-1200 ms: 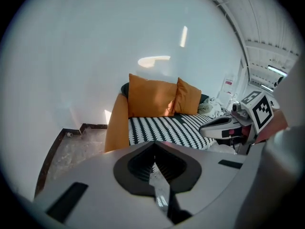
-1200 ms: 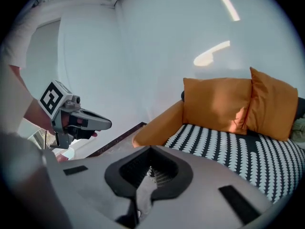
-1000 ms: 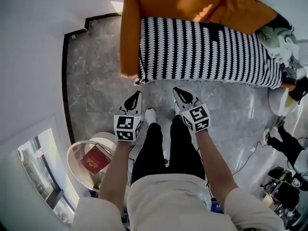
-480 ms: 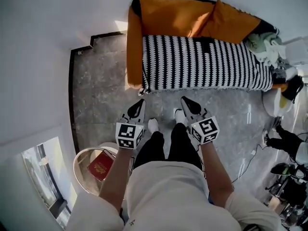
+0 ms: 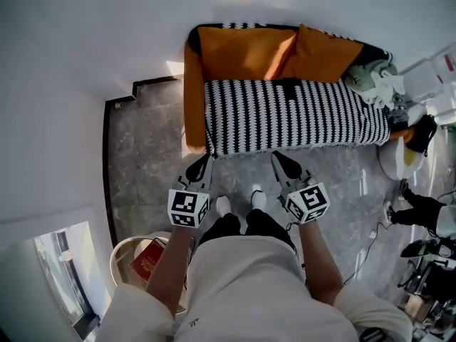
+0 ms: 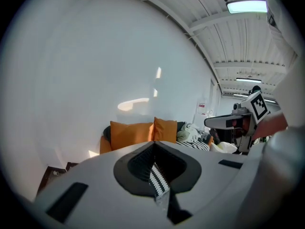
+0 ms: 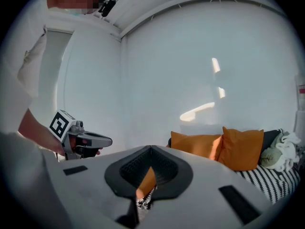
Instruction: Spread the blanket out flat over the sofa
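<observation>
grippers shut and empty, blanket (image 5: pixel 292 112) down on sofa (image 5: pixel 192 105)

left gripper (image 5: pixel 201 164) and right gripper (image 5: pixel 279 159): jaws together, nothing pinched, both held just in front of the sofa, clear of the cloth. blanket covers the seat, front edge hanging over. spreading looks about done; next move probably only smoothing any wrinkles.

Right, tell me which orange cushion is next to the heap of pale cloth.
The smaller cushion, on the right in the head view; the wider cushion lies farther from the heap.
</observation>
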A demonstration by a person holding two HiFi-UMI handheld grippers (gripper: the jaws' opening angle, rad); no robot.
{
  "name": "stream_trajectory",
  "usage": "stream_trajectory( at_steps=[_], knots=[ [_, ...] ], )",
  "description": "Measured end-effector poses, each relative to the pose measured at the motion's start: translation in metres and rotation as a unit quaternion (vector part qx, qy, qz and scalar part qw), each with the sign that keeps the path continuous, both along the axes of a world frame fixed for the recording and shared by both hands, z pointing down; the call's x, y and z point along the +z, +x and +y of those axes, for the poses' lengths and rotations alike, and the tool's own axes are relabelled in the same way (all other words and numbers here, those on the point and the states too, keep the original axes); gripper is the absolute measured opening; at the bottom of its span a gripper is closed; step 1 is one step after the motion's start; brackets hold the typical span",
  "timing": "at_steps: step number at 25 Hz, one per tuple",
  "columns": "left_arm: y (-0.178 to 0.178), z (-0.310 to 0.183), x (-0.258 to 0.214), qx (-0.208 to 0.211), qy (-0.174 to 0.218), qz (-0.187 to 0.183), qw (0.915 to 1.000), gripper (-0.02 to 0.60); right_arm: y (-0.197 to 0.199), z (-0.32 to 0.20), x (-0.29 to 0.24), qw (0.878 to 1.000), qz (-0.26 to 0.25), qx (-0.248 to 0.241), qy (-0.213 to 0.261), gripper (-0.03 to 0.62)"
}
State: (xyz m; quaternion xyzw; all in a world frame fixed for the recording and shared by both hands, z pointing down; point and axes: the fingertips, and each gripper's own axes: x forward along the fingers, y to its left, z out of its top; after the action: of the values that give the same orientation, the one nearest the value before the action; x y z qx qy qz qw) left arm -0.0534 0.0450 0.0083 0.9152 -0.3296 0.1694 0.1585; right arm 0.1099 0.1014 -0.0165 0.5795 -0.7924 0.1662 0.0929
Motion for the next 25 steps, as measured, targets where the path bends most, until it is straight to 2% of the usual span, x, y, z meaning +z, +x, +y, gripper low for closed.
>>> stream_trajectory(
  at_steps=[11, 17, 25],
  knots=[
    [0.008, 0.006, -0.071, -0.036, 0.062, 0.01, 0.9974, 0.018, 0.039, 0.016, -0.069, 0.998, -0.011, -0.001, 0.069, 0.025],
    [0.024, 0.015, -0.095, -0.045, 0.084, 0.011, 0.9954, 0.018, 0.057, 0.027, -0.09, 0.996, 0.001, -0.024, 0.084, 0.025],
    [0.036, 0.014, -0.13, -0.06, 0.117, 0.015, 0.9912, 0.018, 0.09, 0.038, -0.12, 0.993, -0.012, -0.018, 0.115, 0.025]
  ],
)
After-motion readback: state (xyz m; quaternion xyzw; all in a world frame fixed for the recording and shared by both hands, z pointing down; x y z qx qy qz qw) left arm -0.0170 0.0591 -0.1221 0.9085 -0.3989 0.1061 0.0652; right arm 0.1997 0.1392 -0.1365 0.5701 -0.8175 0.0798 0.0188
